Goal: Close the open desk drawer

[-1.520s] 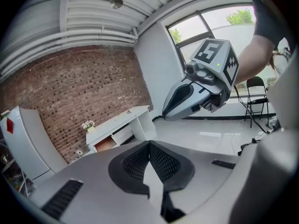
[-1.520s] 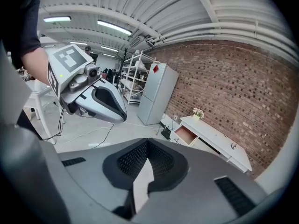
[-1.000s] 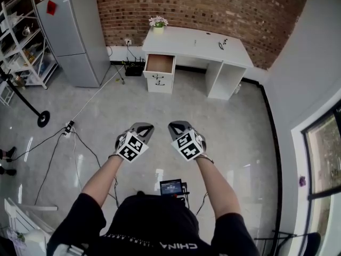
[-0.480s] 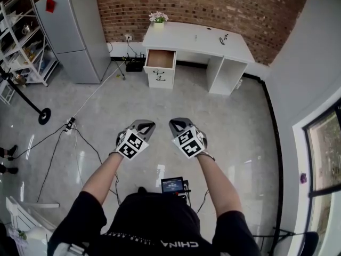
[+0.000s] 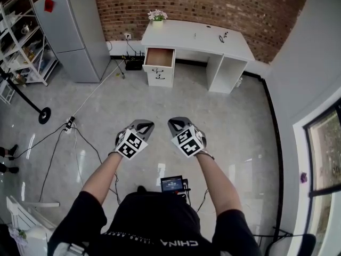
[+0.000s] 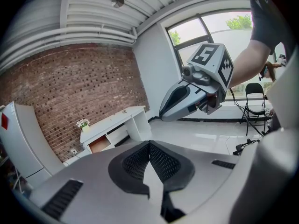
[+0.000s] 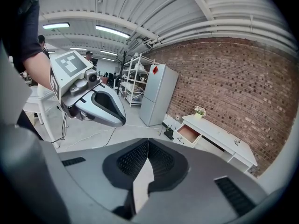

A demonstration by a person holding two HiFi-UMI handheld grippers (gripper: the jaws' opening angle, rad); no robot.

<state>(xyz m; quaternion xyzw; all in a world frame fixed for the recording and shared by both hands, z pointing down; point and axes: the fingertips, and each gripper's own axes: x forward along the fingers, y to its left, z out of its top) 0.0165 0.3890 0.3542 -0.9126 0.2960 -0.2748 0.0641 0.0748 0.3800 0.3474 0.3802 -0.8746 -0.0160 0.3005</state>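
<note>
Floor (image 5: 229, 116): a wide run of glossy grey tile lies between the person and the far wall, so the task's target is well out of reach.
Brick wall (image 5: 224, 4): it backs the furniture at the far end of the room.
Fridge (image 5: 69, 31): a tall grey unit stands left of the work area, well apart from it.
Desk (image 5: 202, 39): white and pushed against the brick, with its drawer unit on the left side.
Drawer (image 5: 160, 57): the top one is pulled out towards the room, its brown inside showing. It looks ready to be pushed straight back in.
Left gripper (image 5: 140, 127): held at waist height and pointing at the desk. Its jaws are closed tip to tip with nothing between them.
Right gripper (image 5: 179, 126): just beside the left and level with it. Its jaws are also closed and empty, likely a carrying pose for the walk over.
Flowers (image 5: 156, 16): a small pot sits on the desk's back left corner, above the drawer.
</note>
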